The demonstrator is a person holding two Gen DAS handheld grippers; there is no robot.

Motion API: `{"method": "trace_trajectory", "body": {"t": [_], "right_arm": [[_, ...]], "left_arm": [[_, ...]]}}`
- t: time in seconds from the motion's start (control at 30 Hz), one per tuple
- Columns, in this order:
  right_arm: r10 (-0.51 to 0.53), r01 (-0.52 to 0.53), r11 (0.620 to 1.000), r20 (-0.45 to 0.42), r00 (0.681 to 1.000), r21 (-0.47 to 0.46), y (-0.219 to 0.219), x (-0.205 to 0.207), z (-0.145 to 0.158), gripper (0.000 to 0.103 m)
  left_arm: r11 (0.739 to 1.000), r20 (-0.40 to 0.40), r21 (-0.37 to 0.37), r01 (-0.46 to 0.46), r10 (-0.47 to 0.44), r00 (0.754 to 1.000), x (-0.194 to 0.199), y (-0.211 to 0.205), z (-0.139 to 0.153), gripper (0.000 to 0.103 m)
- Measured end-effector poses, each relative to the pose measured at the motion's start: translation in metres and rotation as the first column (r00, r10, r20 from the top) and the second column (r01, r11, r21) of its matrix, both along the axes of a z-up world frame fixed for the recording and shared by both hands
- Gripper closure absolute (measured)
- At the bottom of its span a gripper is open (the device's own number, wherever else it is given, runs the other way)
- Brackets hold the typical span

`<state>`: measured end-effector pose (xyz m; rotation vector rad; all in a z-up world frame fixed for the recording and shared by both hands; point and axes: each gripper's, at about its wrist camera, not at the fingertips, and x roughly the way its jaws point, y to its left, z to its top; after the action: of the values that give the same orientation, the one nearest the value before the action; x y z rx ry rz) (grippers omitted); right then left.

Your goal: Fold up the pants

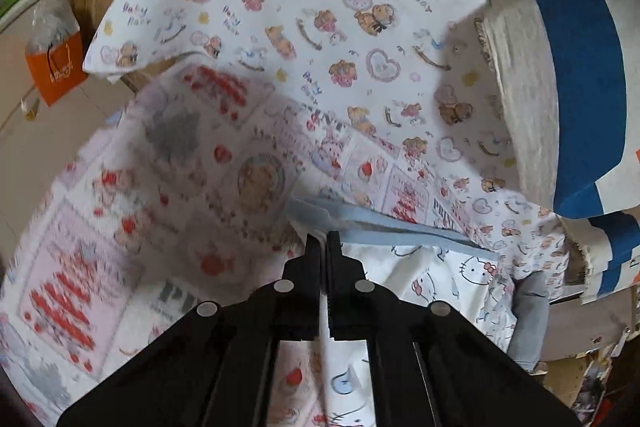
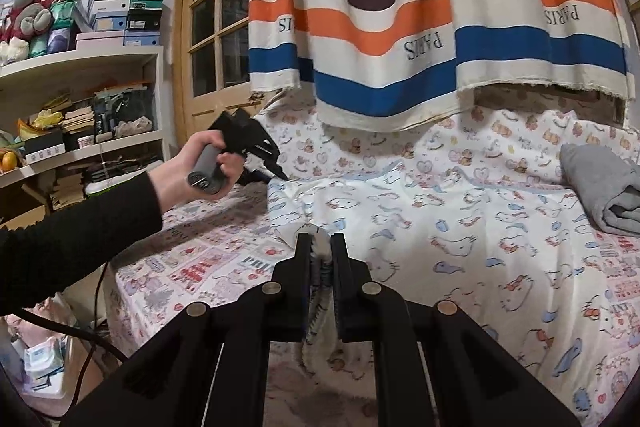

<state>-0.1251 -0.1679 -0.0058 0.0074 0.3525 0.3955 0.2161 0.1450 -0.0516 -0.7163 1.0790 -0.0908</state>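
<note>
The right claw point(image 2: 320, 247) is pressed together on a bunched edge of the pants point(image 2: 460, 227), nearest the camera at the near side of the bed point(image 2: 192, 267), with a fold of white cloth hanging down between its jaws. The pants, white with a cat-and-whale print, lie spread across the bed's patterned sheet, running right and far from that pinch. Farther left, a hand point(image 2: 192, 171) in a black sleeve holds the left claw point(image 2: 276, 169) down at the garment's far left corner; the left wrist view shows that left claw point(image 1: 323, 237) pinching a thin blue-trimmed edge of the pants point(image 1: 460, 271), jaws nearly touching. At far right a folded grey cloth point(image 2: 604, 187) rests on the bed, just beside the pants. Behind it all hangs a striped curtain point(image 2: 420, 11), with a shelf point(image 2: 80, 67) of boxes at far left.

With both ends of the left edge apparently gripped, the step looks like carrying that edge rightward over the rest. Doing it well likely means lifting both claws together and level, keeping the edge taut between them so the cloth does not sag or twist, and laying it down flush with the opposite edge, short of the grey cloth, before letting go.
</note>
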Motion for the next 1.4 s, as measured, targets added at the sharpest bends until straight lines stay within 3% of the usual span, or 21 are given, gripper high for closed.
{"method": "trace_trajectory", "body": {"t": [0.17, 0.33, 0.53, 0.73, 0.83, 0.93, 1.07, 1.4], "right_arm": [[0.029, -0.029, 1.000, -0.012, 1.000, -0.011, 0.009, -0.002, -0.003, 0.094], [0.024, -0.023, 0.999, -0.007, 1.000, 0.025, 0.004, -0.010, -0.003, 0.094], [-0.076, 0.076, 0.997, 0.067, 0.995, 0.006, -0.007, -0.027, -0.005, 0.094], [-0.200, 0.198, 0.980, 0.113, 0.973, 0.032, -0.039, -0.050, -0.003, 0.094], [-0.266, 0.276, 0.960, 0.179, 0.947, -0.036, -0.044, -0.067, -0.001, 0.094], [-0.287, 0.303, 0.952, 0.201, 0.936, -0.048, -0.053, -0.082, -0.001, 0.094], [-0.341, 0.363, 0.929, 0.221, 0.914, -0.066, -0.063, -0.094, -0.003, 0.094], [-0.448, 0.459, 0.888, 0.163, 0.879, -0.031, -0.105, -0.108, -0.016, 0.094]], "left_arm": [[0.999, 0.036, 0.046, -0.006, 0.004, 0.999, 0.003, -0.003, 0.015, 0.102], [0.994, 0.117, 0.104, 0.023, -0.035, 0.993, 0.006, -0.029, 0.056, 0.102], [0.976, 0.205, 0.179, 0.125, -0.161, 0.965, 0.015, -0.110, 0.110, 0.102], [0.942, 0.261, 0.224, 0.250, -0.305, 0.916, 0.020, -0.218, 0.148, 0.102], [0.915, 0.258, 0.245, 0.321, -0.381, 0.888, 0.020, -0.274, 0.154, 0.102], [0.886, 0.241, 0.252, 0.389, -0.447, 0.862, 0.019, -0.328, 0.151, 0.102], [0.840, 0.162, 0.235, 0.489, -0.530, 0.833, 0.013, -0.389, 0.140, 0.102], [0.766, 0.120, 0.312, 0.563, -0.619, 0.776, -0.003, -0.490, 0.124, 0.102]]}}
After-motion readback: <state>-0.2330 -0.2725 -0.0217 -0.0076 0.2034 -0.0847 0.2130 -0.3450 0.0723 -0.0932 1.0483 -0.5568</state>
